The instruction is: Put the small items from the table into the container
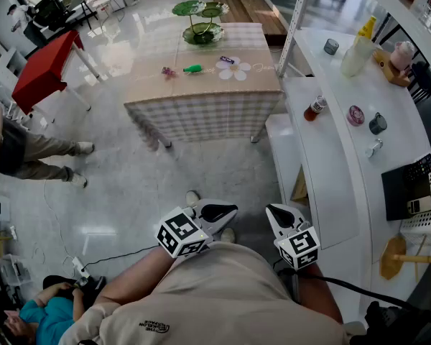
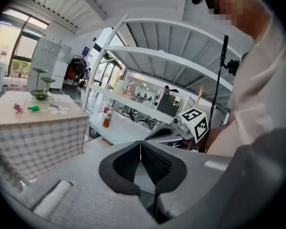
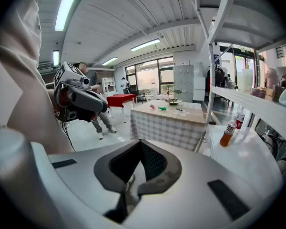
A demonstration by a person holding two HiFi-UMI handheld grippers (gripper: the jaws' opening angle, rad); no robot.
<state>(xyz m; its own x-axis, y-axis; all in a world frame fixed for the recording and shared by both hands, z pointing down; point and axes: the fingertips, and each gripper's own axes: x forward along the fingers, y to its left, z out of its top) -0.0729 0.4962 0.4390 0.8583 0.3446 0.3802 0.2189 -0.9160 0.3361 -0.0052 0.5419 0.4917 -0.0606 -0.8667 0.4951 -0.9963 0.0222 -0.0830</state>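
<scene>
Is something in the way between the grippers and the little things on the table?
Nothing visible. Only floor lies between the left gripper, the right gripper and the table holding the small items.

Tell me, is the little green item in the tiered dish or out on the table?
Out. The green item lies on the table, apart from the tiered dish at the far edge.
</scene>
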